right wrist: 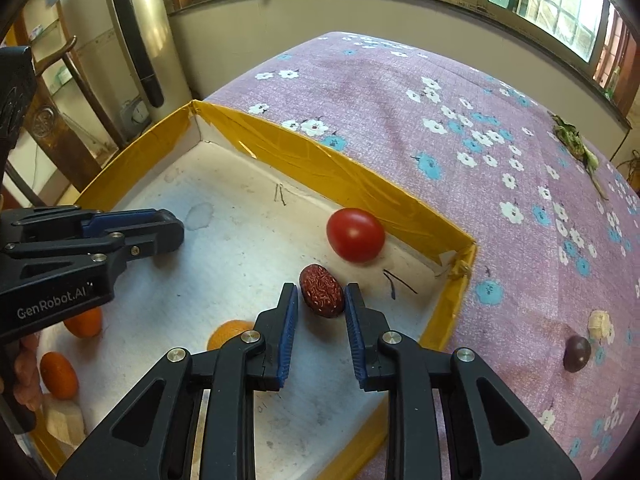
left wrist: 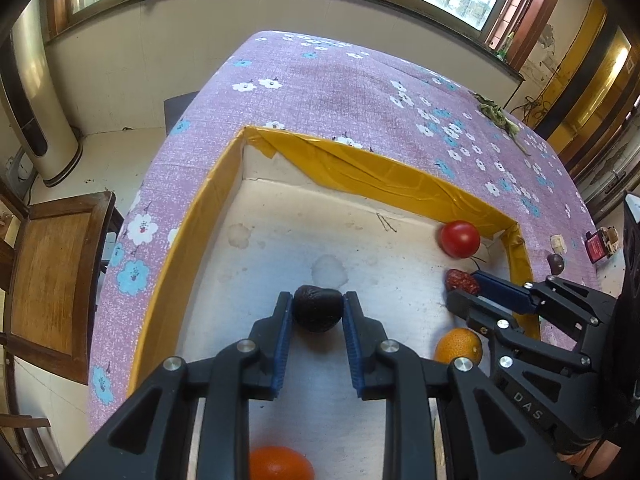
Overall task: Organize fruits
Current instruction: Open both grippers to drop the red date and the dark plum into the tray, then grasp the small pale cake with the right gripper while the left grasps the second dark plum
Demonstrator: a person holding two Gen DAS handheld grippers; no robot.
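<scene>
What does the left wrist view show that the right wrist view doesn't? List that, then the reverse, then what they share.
Left wrist only: the dark fruit clamped in the left gripper, and a wooden chair beside the table.
Right wrist only: a pale chunk in the tray at the picture's lower left. Here the left gripper hides the dark fruit.
Both: the tomato, the red date between the right gripper's pads, the yellow-taped tray, and a purple fruit outside it on the cloth.

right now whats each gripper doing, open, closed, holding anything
Left gripper: shut on the dark fruit, low inside the yellow-taped tray.
Right gripper: shut on the wrinkled red date, in the same tray.
</scene>
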